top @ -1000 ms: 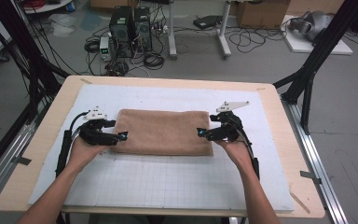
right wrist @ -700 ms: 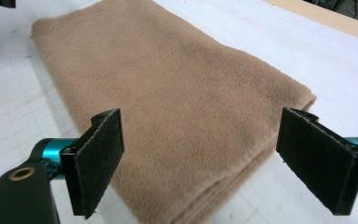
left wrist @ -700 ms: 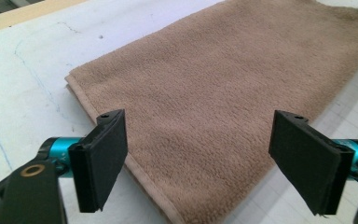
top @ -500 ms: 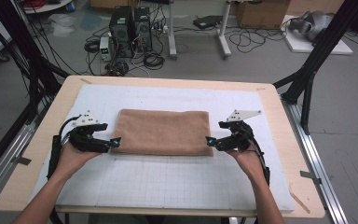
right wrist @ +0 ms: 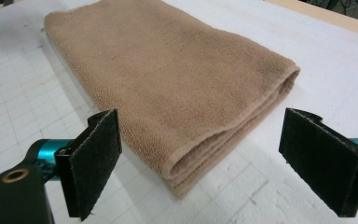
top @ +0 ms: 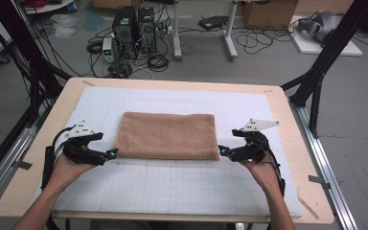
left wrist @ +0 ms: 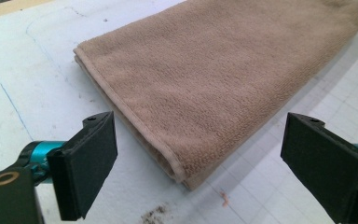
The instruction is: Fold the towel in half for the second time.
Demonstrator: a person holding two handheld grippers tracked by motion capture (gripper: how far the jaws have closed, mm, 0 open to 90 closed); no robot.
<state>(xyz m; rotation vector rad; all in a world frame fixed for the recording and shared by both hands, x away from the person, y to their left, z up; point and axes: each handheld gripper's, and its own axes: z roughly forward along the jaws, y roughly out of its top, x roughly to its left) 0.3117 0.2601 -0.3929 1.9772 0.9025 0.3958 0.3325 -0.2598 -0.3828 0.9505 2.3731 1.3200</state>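
Note:
A tan folded towel (top: 166, 135) lies flat on the white gridded mat (top: 182, 187). My left gripper (top: 111, 153) sits just off the towel's near-left corner, pointing at it. In the left gripper view, the left gripper (left wrist: 204, 154) is open; its jaws have just been opening, and the towel (left wrist: 214, 74) corner lies between the pads (left wrist: 91, 161) without touching them. My right gripper (top: 222, 151) sits just off the near-right corner. In the right gripper view, the right gripper (right wrist: 207, 154) is open wide, and the towel (right wrist: 168, 79) reaches in between its pads untouched.
The mat covers a wooden table (top: 287, 120) with metal rails (top: 326, 163) along both sides. Black frame posts (top: 316, 81) stand at the far corners. Computers and cables (top: 134, 28) sit on the floor beyond the far edge.
Both grippers have drawn outward from the towel's ends, left to the left and right to the right, and now stand off its corners. The towel lies still.

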